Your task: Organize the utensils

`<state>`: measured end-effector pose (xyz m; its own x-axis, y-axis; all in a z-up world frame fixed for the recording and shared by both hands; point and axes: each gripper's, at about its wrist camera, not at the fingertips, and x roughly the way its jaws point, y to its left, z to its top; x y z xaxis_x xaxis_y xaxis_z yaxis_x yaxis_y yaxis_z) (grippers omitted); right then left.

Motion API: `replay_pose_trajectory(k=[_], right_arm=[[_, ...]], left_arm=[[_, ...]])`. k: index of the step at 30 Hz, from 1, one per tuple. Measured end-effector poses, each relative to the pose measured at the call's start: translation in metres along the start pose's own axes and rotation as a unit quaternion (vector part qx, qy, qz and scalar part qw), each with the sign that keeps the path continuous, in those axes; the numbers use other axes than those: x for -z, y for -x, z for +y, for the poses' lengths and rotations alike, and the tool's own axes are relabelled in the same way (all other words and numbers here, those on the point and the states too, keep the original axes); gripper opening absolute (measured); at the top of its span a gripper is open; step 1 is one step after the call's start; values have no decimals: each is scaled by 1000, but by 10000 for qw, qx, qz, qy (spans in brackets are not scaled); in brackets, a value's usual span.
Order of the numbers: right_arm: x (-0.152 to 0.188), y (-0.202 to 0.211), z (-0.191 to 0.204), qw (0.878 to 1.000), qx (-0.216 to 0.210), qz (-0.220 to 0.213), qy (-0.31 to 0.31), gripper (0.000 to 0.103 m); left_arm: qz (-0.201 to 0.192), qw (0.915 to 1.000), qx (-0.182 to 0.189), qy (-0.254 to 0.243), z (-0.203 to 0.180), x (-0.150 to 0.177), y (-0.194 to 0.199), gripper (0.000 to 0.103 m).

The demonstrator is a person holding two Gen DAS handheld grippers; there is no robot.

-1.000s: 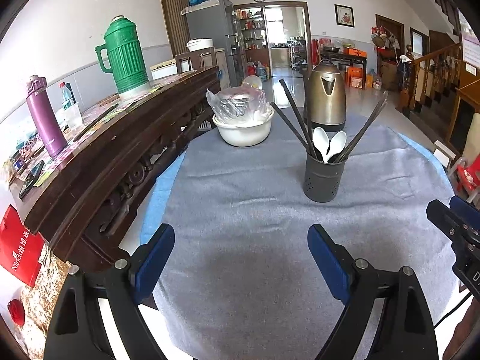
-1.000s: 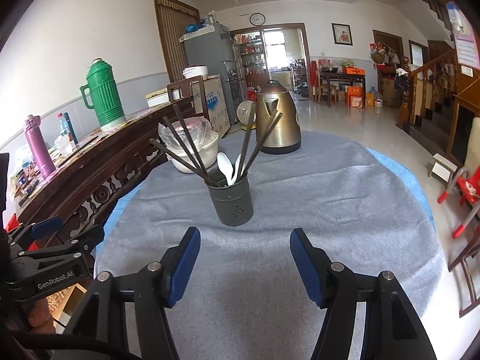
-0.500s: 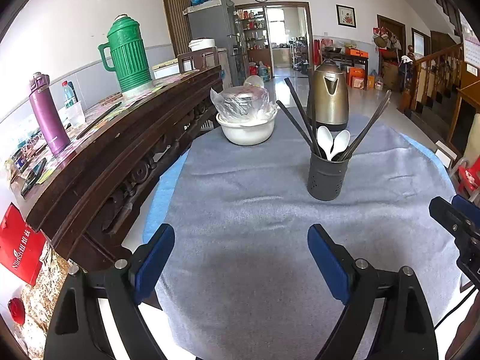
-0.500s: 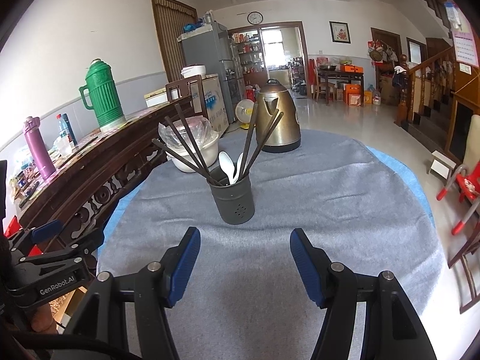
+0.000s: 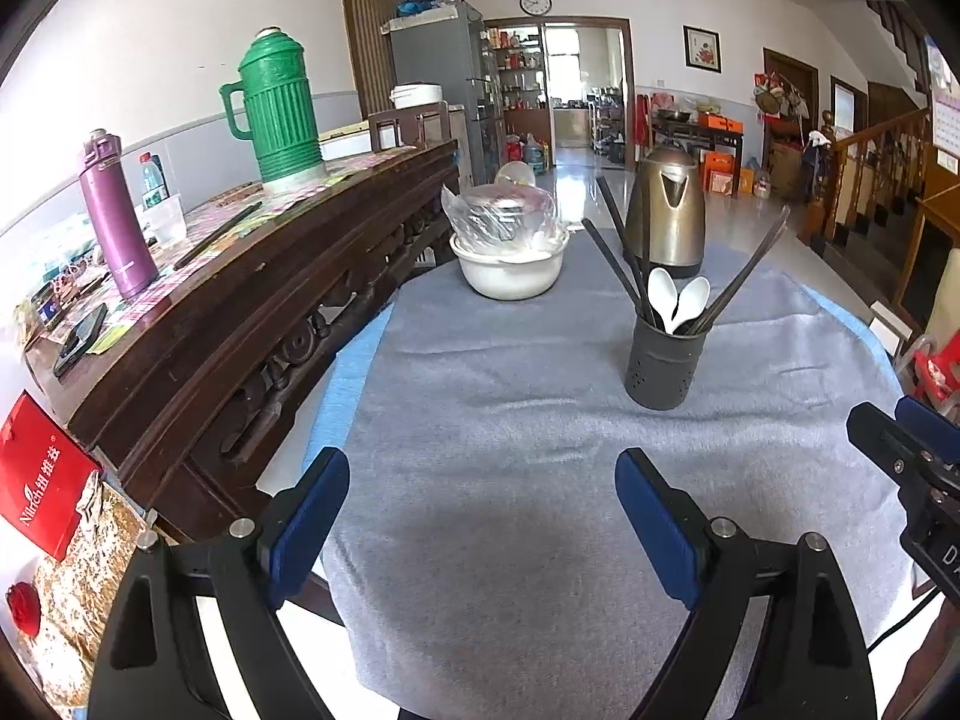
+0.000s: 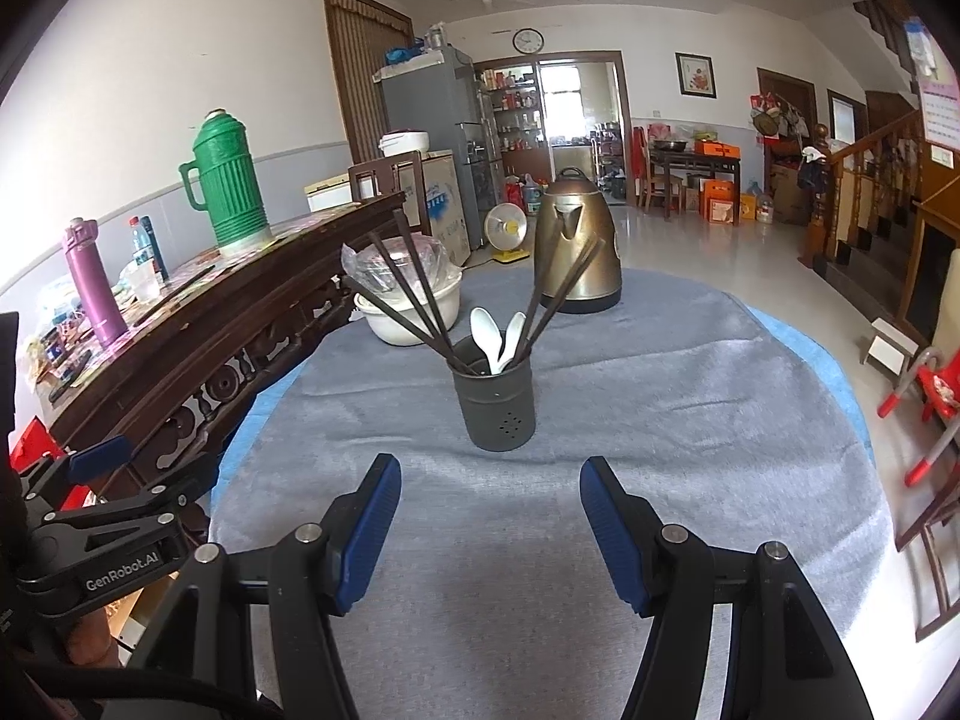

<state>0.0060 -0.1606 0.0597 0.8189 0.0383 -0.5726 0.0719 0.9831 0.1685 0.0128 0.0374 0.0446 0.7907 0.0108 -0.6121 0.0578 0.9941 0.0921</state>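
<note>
While the utensil holder point(image 5: 663, 363) with its chopsticks point(image 5: 618, 258) and white spoons point(image 5: 678, 297) has slid slightly rightward in the left wrist view, both left gripper point(image 5: 483, 519) and right gripper point(image 6: 489, 525) hang wide and empty over the grey tablecloth point(image 5: 510, 420), suggesting organizing is finished.

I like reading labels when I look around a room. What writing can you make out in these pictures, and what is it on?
"GenRobot.AI": white letters on the left gripper, seen from the right wrist camera.
"Nutrch", roughly, beside Chinese characters I cannot read: on the red bag by the sideboard.
A lone "D": on the right gripper, the rest cut off.
Wall clock, calendar, water bottle label: too small to read.
</note>
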Motion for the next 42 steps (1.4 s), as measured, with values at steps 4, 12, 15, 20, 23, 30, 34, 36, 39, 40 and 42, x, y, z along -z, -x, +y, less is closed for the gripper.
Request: replay_pose_trajectory(k=[4,12,15,20,23,30,34,36,39,40,42], right_arm=[[-1,10,10,9999,11,-87,59,66],[-3,41,28,9992,100,-327,206,66],[-3,49,30,9991,78,-384,152,66],[-4,56,28,9989,67,-450,86,66],[-3,57,30,9989,53,-449,111,66],[-6,50,26,9993,33,-379,54,66],[-11,39,18,9995,15,-325,-18,66],[-13,32,14,9995,-14,-297,-47,66],[-17,24,9,9994,-64,-314,-84,66],[-18,21,8,9994,-83,-331,-93,66],[-19,17,4,9992,-77,-372,-80,66]], left_arm=[[-124,9999,-2,97,9,1,14,90],[-453,9988,6,185,21,1,48,90],[-500,9985,6,224,24,1,54,90],[-510,9985,12,187,23,2,58,90],[-508,9986,17,169,22,2,59,90],[-458,9989,22,98,15,-8,51,90],[-389,9992,-14,24,8,-15,41,90],[-344,9994,-3,2,4,-19,36,90],[-336,9994,14,-40,-1,-24,30,90],[-348,9994,13,-51,-2,-26,28,90],[-396,9992,55,-38,-5,-29,23,90]])
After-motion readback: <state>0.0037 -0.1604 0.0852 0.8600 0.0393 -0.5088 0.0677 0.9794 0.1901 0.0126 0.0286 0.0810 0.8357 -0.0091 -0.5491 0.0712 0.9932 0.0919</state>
